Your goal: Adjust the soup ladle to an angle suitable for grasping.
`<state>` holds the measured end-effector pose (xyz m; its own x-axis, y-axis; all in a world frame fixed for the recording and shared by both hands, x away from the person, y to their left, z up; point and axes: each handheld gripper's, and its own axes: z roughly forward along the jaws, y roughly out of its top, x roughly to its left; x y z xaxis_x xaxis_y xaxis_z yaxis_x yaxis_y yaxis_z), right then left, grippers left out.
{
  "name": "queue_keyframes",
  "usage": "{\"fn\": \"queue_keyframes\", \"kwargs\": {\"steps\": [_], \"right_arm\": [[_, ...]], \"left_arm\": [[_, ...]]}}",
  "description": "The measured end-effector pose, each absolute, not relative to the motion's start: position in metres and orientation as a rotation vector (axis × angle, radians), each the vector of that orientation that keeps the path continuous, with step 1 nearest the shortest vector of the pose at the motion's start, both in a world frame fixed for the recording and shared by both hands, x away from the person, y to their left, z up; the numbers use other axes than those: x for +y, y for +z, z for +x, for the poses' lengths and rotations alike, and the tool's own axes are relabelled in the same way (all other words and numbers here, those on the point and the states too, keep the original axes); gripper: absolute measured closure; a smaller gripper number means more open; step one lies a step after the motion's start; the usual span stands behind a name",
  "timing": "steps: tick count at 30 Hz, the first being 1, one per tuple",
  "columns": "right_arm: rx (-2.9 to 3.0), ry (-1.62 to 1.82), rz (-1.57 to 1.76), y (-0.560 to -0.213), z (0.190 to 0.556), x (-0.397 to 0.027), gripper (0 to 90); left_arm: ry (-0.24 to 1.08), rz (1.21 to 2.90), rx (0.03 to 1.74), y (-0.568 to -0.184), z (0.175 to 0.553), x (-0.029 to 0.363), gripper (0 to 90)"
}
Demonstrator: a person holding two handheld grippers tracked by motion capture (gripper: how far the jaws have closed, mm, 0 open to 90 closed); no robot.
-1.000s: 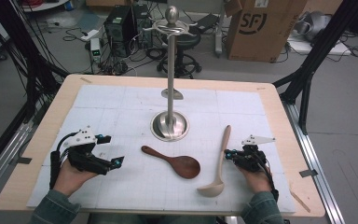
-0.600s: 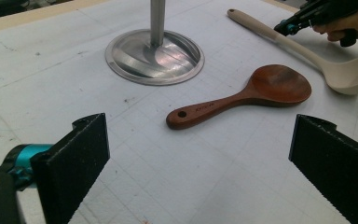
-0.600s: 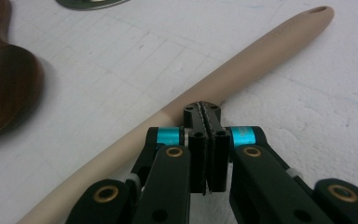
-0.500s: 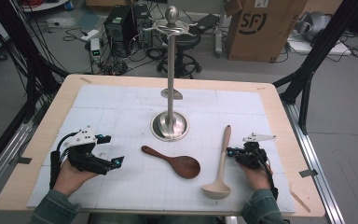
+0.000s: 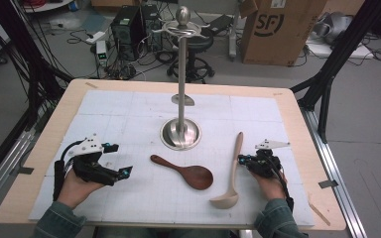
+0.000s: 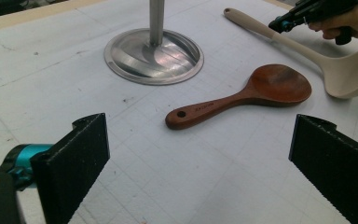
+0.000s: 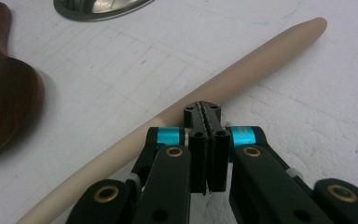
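A wooden table (image 5: 34, 163) stands in a workroom with cables, a computer and a cardboard box (image 5: 278, 29) on the floor behind it. A white mat (image 5: 129, 114) with thin lines covers most of the table. In the middle stands a tall metal stand (image 5: 181, 114) with hooks on top, the kind that spoons hang from.

Two spoons lie flat on the mat in front of it. The dark wooden spoon (image 5: 186, 171) lies in the middle with its bowl toward the right. The pale ladle (image 5: 232, 171) lies just to its right, with its handle pointing away from the person and its cup near the table edge.

The right gripper (image 5: 252, 162) rests on the mat, touching or almost touching the ladle handle. Its jaws are pressed tight together with nothing between them. Shut like that, it could nudge the ladle but not pick it up.

The left gripper (image 5: 121, 173) sits well apart, at the left. Its jaws are wide open and empty, and they point toward the dark spoon, probably ready to grab it.
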<state>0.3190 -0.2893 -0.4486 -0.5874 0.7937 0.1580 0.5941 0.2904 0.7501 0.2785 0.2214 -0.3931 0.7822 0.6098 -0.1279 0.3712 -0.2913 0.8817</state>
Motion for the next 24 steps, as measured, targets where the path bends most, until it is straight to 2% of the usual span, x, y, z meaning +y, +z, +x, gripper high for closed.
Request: {"fn": "queue_keyframes", "kwargs": {"steps": [12,24], "right_arm": [[2.412,1.133,1.206,-0.451,0.321,-0.274,89.8],[2.339,1.189,1.274,-0.447,0.320,-0.287,89.8]], "left_arm": [[0.283,1.910,0.743,-0.392,0.278,0.223,5.5],[0.287,1.911,0.742,-0.392,0.278,0.224,5.6]]}}
